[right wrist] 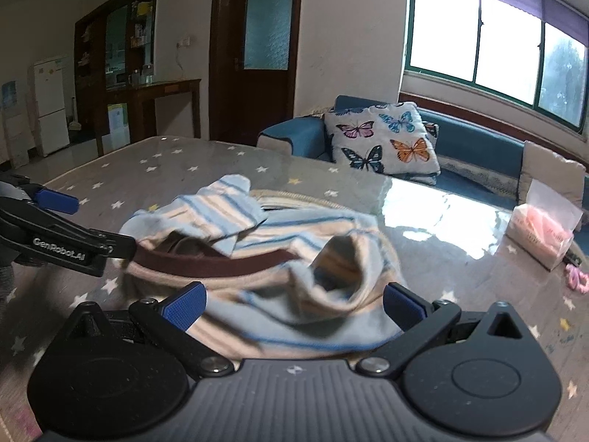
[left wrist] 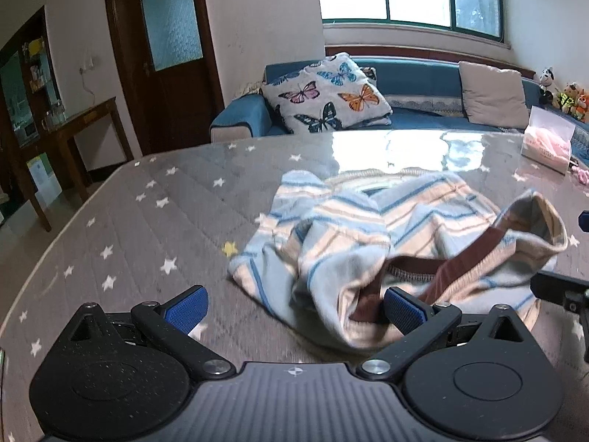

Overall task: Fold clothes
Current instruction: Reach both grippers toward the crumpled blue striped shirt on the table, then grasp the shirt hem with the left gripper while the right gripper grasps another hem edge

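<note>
The left hand-held gripper point(left wrist: 294, 307) sits low over the star-patterned worktop point(left wrist: 121, 228) with its jaws spread wide and nothing between them; its right blue pad point(left wrist: 403, 309) is pressed up against the near edge of the striped garment point(left wrist: 368, 235), right by the brown waistband point(left wrist: 464, 258), while the left pad hangs over bare surface. The garment lies crumpled near the middle of the worktop, bunched into ridges with one cuff or leg opening standing up as a hollow tube on its right side. If the left jaws close from here, I judge they could catch only a loose outer layer, or take the waistband together with the fabric under it, so the piece would lift as a lump instead of spreading. The worktop looks glossy, so a sideways nudge from that pad could also slide the whole heap away rather than pin it. Further right, the right hand-held gripper point(right wrist: 294, 307) is likewise wide open and empty, hovering just above the near folds of the garment, straddling them. Both tools are close together at the same edge, so a collision or a double grab of one fold seems possible. At the far right a tissue pack point(right wrist: 543, 234) rests near the worktop's edge, and a broad sweep while flattening could knock it.
</note>
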